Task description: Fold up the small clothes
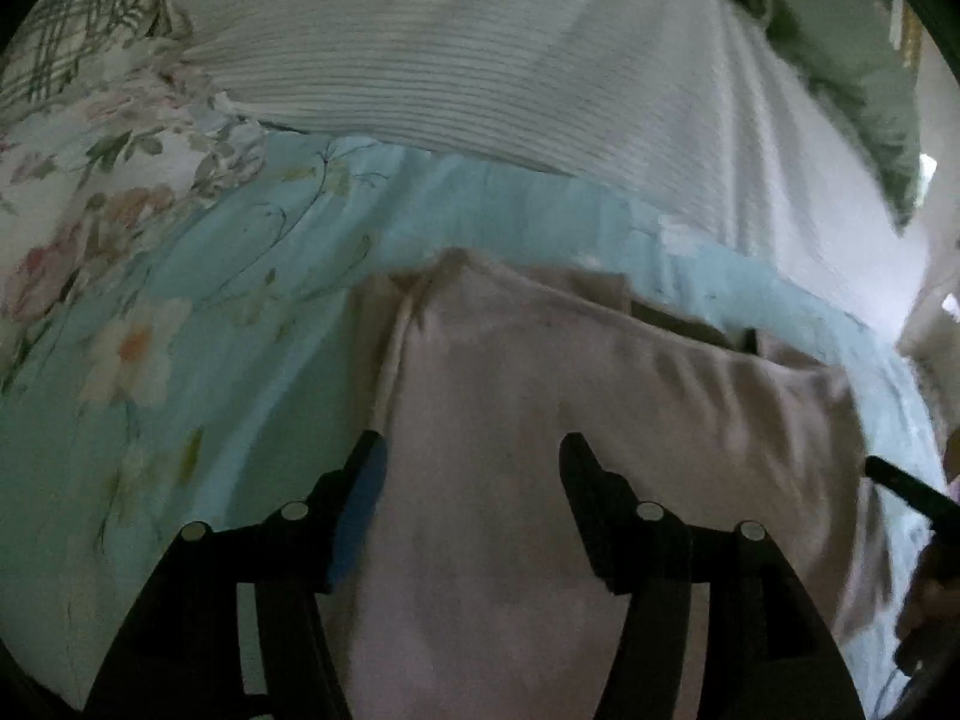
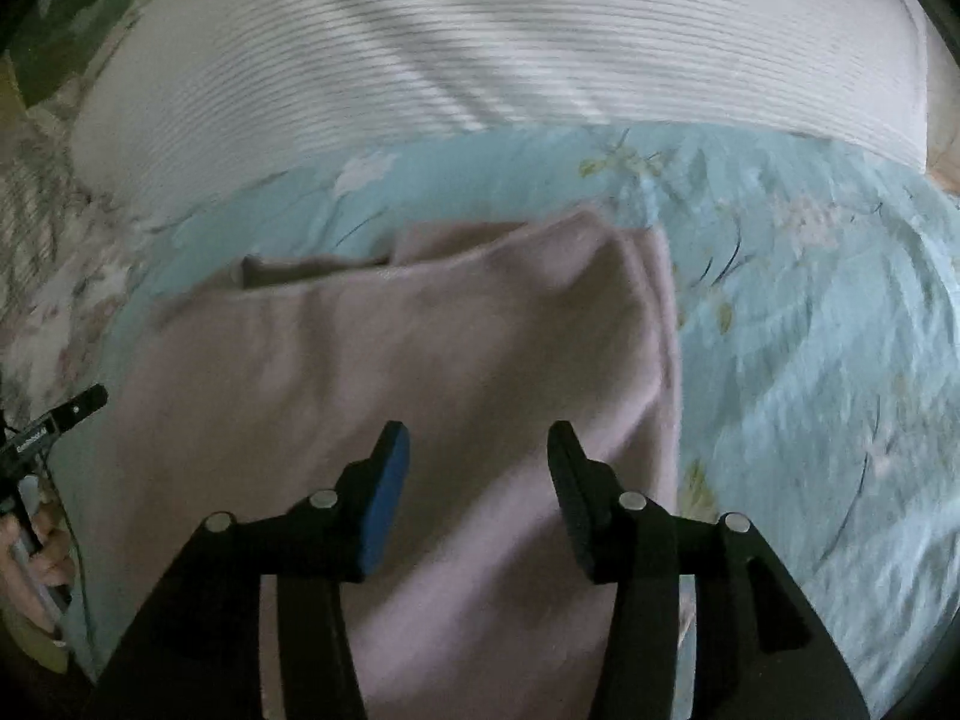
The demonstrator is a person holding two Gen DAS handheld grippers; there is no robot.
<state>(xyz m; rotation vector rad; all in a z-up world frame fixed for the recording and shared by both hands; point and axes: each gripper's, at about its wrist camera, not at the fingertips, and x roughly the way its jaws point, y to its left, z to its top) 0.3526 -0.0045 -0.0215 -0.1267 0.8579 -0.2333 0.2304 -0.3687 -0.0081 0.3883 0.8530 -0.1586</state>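
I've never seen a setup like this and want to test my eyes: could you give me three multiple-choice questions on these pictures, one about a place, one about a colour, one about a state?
1. Where does the pale pink cloth garment lie?
A. on the light blue floral bedsheet
B. on a wooden floor
C. in a basket

2. What colour is the pad on one finger of each tongs?
A. red
B. blue
C. yellow

3. How do the right tongs stand?
A. clamped on the garment
B. open above the garment
C. out of view

Answers: 1 A, sheet shows around the garment; 2 B, a blue pad shows; 3 B, gap between fingers, nothing pinched.
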